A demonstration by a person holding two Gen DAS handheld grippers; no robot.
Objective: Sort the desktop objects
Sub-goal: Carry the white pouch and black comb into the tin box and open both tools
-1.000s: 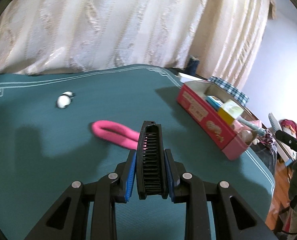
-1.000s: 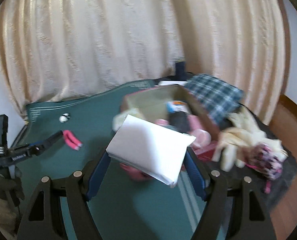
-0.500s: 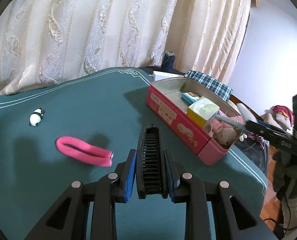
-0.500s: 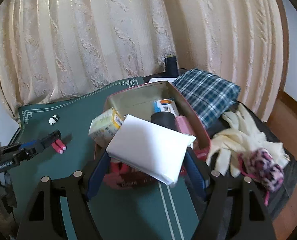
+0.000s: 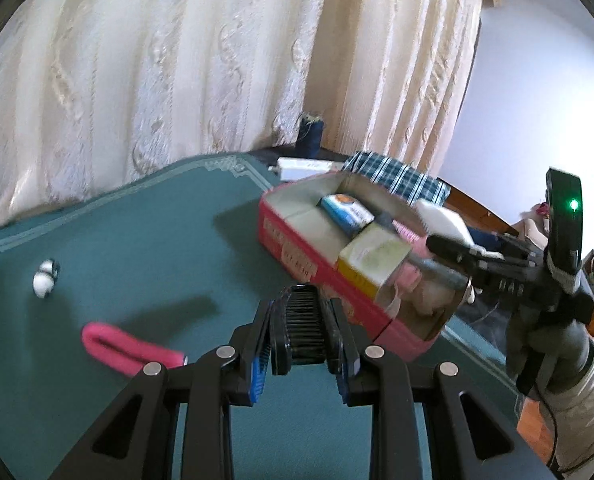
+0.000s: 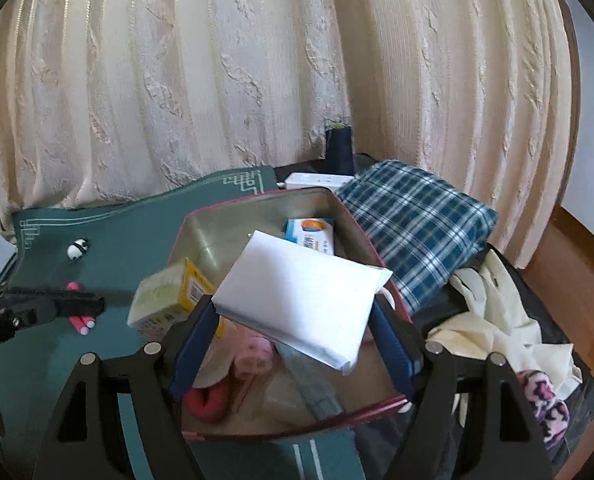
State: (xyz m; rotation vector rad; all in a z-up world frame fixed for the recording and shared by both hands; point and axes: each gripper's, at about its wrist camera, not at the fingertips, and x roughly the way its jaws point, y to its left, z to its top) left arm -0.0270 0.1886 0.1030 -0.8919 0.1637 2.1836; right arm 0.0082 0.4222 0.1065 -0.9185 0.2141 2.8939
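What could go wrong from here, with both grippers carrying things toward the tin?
The tin is already crowded: the yellow box sits tilted on the near-left rim, so lowering the white packet in the right gripper may tip it out. The packet is wide and sags past the pads, so it might slip. The left gripper, shut on the comb, is close to the tin's wall and could bump it, or crowd the right gripper.

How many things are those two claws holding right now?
2: a black comb clamped in the left claw, and a white packet in the right claw above the pink tin.
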